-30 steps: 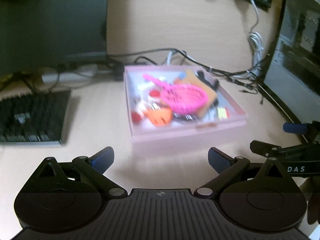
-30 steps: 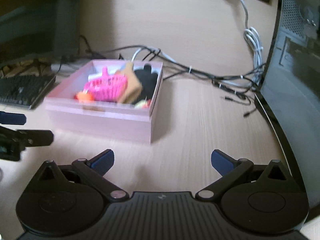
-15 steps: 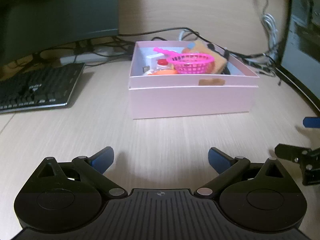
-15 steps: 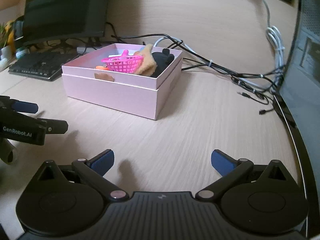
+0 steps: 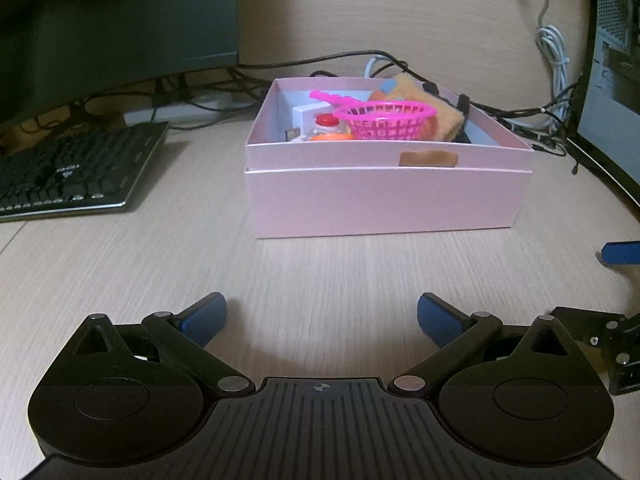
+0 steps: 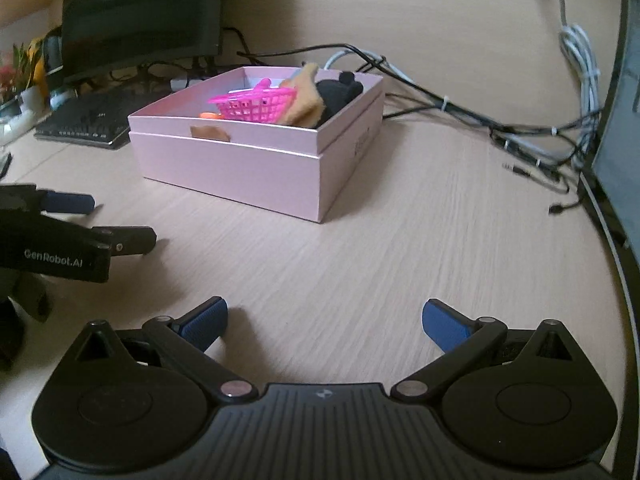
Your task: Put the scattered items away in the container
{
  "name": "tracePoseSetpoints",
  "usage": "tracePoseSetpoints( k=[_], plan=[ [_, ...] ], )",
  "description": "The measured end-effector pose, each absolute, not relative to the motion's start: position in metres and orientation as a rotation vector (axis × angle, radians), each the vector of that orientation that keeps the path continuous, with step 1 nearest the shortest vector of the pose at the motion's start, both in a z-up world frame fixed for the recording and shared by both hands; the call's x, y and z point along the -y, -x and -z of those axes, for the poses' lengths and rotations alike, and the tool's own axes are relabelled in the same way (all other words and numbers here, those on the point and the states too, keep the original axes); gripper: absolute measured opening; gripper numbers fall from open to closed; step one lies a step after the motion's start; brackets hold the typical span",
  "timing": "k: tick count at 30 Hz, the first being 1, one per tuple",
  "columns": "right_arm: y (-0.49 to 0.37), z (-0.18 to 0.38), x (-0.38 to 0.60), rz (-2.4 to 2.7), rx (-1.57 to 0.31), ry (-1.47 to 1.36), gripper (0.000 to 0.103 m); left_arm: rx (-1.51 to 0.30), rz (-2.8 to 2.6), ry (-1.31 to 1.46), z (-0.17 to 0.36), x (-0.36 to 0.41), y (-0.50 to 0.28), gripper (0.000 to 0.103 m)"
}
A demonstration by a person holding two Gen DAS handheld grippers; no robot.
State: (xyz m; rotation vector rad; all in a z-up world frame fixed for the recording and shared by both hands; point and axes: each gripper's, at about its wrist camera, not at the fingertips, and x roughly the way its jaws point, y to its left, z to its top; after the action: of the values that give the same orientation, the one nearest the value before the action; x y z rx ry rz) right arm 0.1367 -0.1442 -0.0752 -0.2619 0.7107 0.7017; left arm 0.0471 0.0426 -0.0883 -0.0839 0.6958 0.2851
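Note:
A pink box [image 5: 384,196] stands on the wooden desk, ahead of both grippers; it also shows in the right wrist view [image 6: 240,168]. It holds a pink plastic basket [image 5: 385,121], an orange sponge-like piece [image 5: 448,120], a small red-capped item [image 5: 326,120] and a black soft item [image 6: 336,94]. My left gripper [image 5: 322,316] is open and empty, low over the desk well short of the box. My right gripper [image 6: 324,320] is open and empty, to the right of the left one, also short of the box.
A black keyboard [image 5: 68,172] lies at left under a dark monitor [image 5: 112,20]. Cables [image 6: 500,128] run behind and right of the box. A dark computer case [image 5: 616,80] stands at right. The left gripper's side [image 6: 60,236] shows in the right wrist view.
Both grippers have dropped low and pulled back from the box, which now looks side-on rather than from above. Both stayed open and empty.

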Motion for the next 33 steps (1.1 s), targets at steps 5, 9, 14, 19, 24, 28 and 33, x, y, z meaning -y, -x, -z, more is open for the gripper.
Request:
tracePoseSetpoints(
  k=[5,9,14,19,24,28,33],
  plan=[
    [-0.132,0.076,0.142,-0.744,-0.637,0.334,0.103,-0.694,-0.312,0.093,0.088,-0.043,-0.044,0.103],
    [-0.133,0.077,0.145,-0.8,-0.592,0.366,0.103,-0.696,-0.316,0.096,0.088,-0.042,-0.038,0.103],
    [-0.139,0.078,0.156,-0.808,-0.661,0.284,0.103,-0.698,-0.308,0.093,0.087,-0.038,-0.028,0.103],
    [-0.134,0.079,0.164,-0.825,-0.66,0.288,0.103,-0.698,-0.307,0.092,0.087,-0.037,-0.024,0.103],
    [-0.131,0.079,0.169,-0.827,-0.659,0.292,0.103,-0.694,-0.307,0.093,0.087,-0.037,-0.024,0.103],
    [-0.131,0.079,0.168,-0.827,-0.66,0.291,0.103,-0.693,-0.305,0.095,0.088,-0.037,-0.024,0.103],
    [-0.131,0.079,0.168,-0.827,-0.66,0.291,0.103,-0.695,-0.299,0.095,0.087,-0.037,-0.024,0.103]
  ],
)
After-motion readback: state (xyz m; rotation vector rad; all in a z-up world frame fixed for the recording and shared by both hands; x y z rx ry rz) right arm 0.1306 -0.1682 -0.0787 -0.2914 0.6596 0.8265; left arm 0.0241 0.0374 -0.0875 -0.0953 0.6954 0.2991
